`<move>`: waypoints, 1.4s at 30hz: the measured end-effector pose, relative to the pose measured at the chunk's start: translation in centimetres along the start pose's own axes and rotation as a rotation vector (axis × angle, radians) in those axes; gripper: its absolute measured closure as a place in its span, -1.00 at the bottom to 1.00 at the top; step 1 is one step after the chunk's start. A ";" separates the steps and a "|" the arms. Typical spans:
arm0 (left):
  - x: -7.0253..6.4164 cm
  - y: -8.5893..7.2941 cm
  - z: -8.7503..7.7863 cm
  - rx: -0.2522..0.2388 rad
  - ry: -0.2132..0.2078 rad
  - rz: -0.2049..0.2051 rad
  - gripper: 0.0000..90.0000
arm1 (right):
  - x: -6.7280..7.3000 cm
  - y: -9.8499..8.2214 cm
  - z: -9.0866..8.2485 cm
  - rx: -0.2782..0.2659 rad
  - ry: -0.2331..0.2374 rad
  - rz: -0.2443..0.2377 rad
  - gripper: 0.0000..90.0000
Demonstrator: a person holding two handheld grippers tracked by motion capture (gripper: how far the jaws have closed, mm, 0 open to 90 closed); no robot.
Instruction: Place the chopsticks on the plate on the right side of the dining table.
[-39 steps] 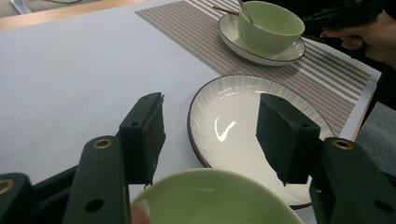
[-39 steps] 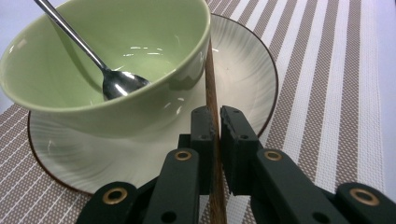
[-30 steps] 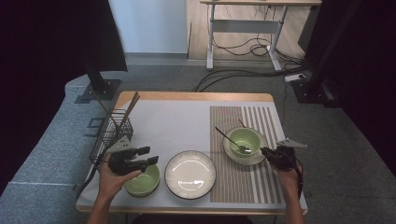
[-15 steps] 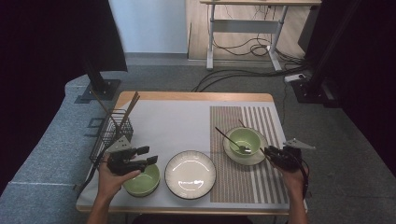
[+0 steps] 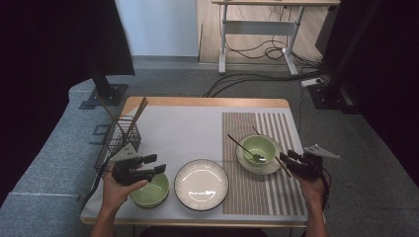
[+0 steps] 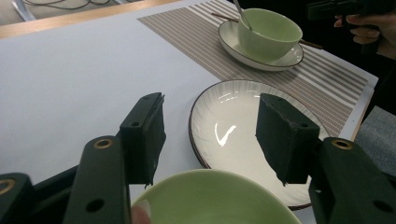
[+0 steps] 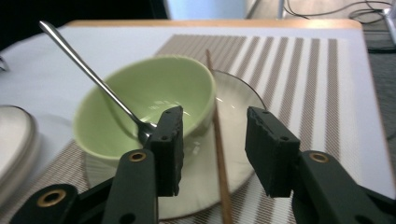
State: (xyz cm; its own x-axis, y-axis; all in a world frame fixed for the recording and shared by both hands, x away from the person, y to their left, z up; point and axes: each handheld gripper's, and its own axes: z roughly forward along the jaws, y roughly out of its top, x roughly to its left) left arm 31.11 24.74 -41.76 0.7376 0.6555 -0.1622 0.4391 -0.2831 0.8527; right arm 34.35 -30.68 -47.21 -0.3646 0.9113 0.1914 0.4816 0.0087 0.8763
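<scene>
My right gripper (image 7: 212, 154) has just been opening; its jaws stand apart, the chopstick (image 7: 217, 154) lying between them untouched (resting across the saucer (image 7: 243, 100) beside the green bowl (image 7: 154, 91)). My left gripper (image 6: 210, 135) is spread wide over the near bowl (image 6: 210, 200), clamping nothing

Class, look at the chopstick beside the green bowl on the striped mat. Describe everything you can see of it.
The chopstick is a thin, straight, brown stick that looks wooden. It lies across the white saucer, resting on its rim and running close along the green bowl; whether it touches the bowl is unclear. One end reaches out over the striped mat. In the right gripper view it passes between the open jaws of the right gripper, and neither pad presses on it.
</scene>
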 end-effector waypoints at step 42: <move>0.6 0.1 -1.9 -0.052 0.010 -0.015 -0.06 | 5.6 1.5 1.6 -0.003 0.150 -0.068 0.18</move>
State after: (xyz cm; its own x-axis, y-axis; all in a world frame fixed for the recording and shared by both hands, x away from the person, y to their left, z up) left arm 30.65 26.40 -40.79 0.7258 0.6664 -0.1706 0.4228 -0.2366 0.8748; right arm 34.32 -24.84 -45.55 -0.5115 0.8369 0.1950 0.4492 0.0670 0.8909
